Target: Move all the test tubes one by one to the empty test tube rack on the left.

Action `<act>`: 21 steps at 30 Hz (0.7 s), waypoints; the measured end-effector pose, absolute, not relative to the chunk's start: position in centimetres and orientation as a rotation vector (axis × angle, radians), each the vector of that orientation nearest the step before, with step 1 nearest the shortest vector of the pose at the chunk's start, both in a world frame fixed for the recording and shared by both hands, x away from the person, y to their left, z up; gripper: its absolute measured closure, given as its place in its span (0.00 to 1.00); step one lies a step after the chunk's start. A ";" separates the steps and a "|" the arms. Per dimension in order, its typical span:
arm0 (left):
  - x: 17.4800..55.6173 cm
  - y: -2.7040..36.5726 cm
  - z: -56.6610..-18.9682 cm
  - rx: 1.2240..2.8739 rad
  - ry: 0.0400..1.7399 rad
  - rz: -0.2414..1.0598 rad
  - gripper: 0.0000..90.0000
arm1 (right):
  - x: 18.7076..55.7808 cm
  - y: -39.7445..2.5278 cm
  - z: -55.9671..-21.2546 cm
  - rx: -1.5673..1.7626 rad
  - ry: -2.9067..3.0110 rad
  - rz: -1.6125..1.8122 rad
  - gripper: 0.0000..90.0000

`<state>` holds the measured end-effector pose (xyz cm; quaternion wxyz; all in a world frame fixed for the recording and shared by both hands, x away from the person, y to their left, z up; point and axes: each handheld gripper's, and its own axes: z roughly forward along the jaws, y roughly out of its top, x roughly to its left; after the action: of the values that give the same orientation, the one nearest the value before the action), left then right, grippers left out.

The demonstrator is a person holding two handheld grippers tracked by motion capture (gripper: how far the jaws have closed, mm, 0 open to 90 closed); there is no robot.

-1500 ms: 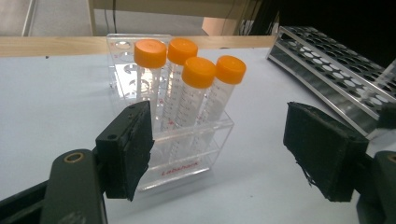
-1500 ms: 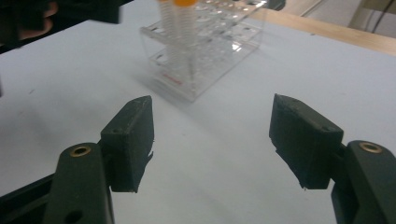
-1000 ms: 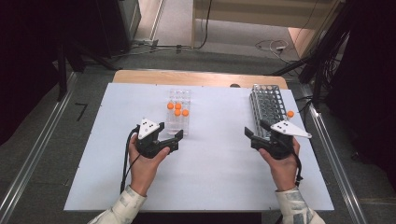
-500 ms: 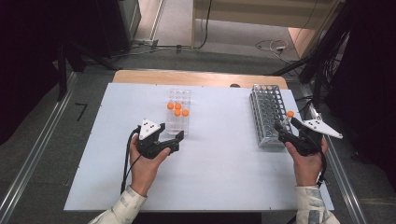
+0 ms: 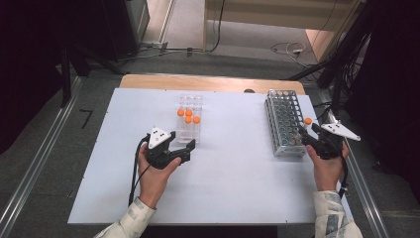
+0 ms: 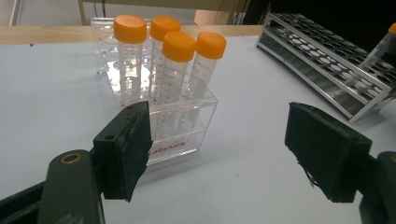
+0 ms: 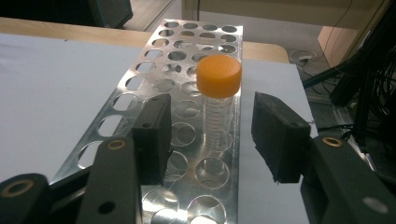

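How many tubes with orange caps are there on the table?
5: four stand in the clear rack, at; one tube in the metal rack.

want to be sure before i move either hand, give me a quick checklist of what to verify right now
1. Right gripper open: ok.
2. Its jaws flank the capped tube without touching: ok.
3. Tube upright in the metal rack: ok.
4. Tube fully seated in its hole: cannot tell.
5. Left gripper open and holding nothing: ok.
6. Four capped tubes upright in the clear rack: ok.
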<state>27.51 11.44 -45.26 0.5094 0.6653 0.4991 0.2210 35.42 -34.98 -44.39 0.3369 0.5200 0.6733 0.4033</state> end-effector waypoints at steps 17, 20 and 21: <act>27.6 11.3 -45.6 1.616 1.204 0.527 0.26 | 37.1 -35.0 -45.2 1.366 1.786 1.019 0.80; 27.6 11.3 -45.6 1.616 1.206 0.526 0.26 | 36.9 -35.0 -44.6 1.352 1.773 1.033 0.80; 27.6 11.3 -45.6 1.616 1.206 0.526 0.26 | 36.8 -35.0 -44.3 1.349 1.765 1.040 0.80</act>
<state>27.61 11.31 -45.61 0.5048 0.6695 0.4996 0.2178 36.82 -34.98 -44.30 0.3373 0.5176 0.6774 0.3992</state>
